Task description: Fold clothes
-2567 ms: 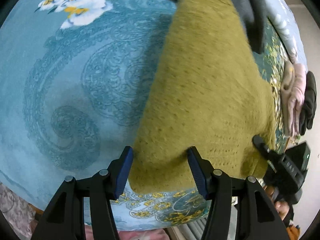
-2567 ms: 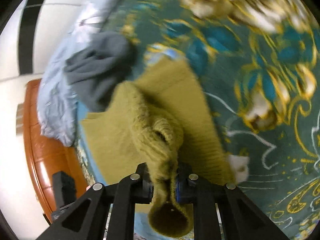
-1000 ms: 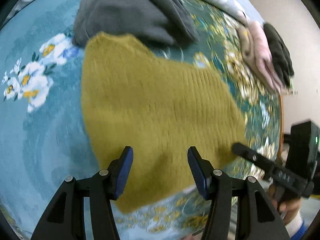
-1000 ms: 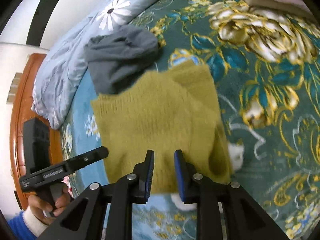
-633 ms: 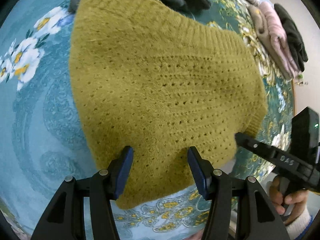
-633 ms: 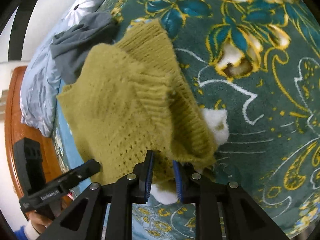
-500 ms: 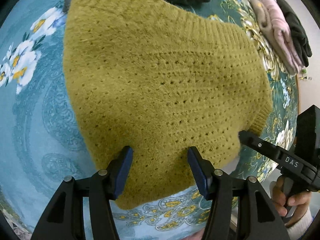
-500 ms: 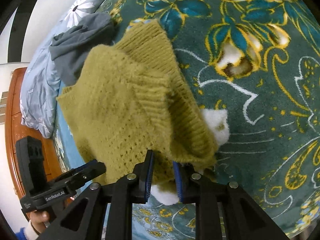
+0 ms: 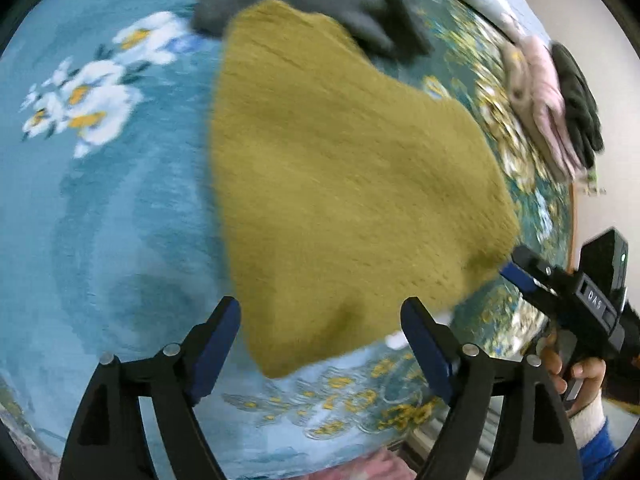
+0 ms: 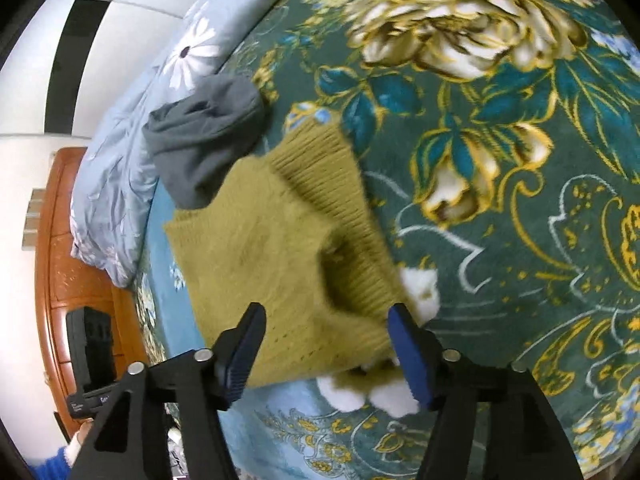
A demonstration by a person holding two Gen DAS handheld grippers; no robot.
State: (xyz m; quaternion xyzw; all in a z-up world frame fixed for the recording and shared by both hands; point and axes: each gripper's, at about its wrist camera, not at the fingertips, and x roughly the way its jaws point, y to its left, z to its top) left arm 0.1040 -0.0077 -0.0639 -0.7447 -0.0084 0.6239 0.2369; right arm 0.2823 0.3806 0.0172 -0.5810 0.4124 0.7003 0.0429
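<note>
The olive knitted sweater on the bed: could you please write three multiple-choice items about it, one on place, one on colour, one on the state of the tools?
1. What lies at the sweater's far edge?
A. grey garment
B. red towel
C. shoe

2. The sweater's colour?
A. pink
B. olive
C. white

3. The right tool is:
A. shut on the sweater
B. open
C. out of view

Key: A, the grey garment touches the sweater; B, olive knit; B, the right tool gapes over the hem, gripping nothing, as does the left tool.

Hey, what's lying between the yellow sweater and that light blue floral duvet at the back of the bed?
A crumpled grey garment lies between them, touching the mustard sweater and lying against the duvet. The right wrist view shows it best.
</note>
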